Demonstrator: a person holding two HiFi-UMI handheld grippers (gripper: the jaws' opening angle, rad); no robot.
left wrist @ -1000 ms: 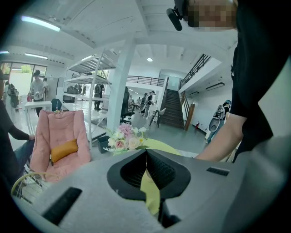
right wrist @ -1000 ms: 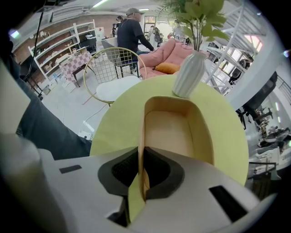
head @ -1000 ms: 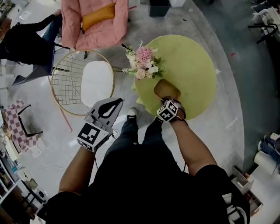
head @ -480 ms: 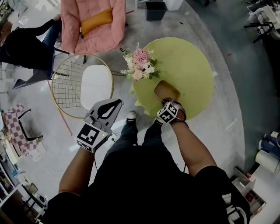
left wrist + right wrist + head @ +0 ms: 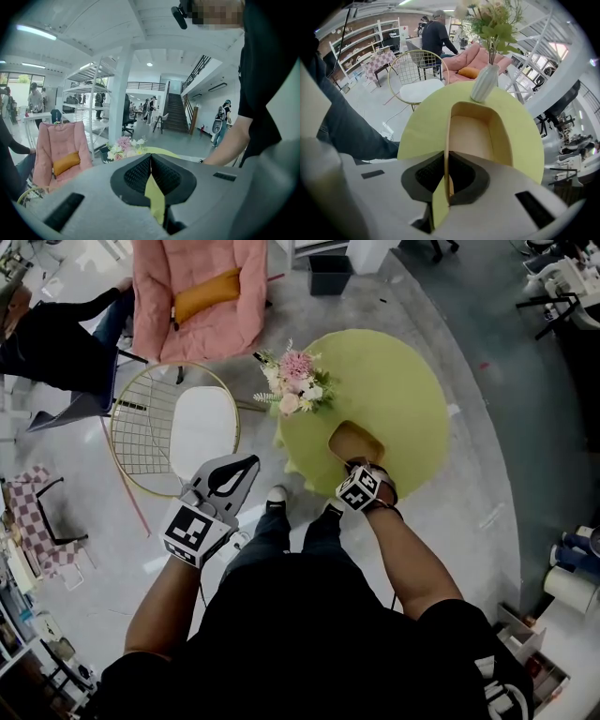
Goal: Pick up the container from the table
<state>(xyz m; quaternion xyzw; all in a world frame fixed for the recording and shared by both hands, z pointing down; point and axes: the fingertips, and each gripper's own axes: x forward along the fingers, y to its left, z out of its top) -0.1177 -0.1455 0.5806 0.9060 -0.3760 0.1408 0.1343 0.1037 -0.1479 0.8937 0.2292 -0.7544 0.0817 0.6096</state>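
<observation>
Left gripper is off the near-left side of the green table, over the floor. Its jaws are clenched together with nothing between them, same as a second ago. Flower bouquet stands at the table's left rim. Wooden container is at the table's near edge, its spot there unchanged. Right gripper points steeply down, grasping the container's near wall. Cannot tell whether the base is clear of the tabletop.

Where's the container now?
Head view, centre-right: the container at the green table's near edge, right of the flowers, its wall pinched in the right claw.
</observation>
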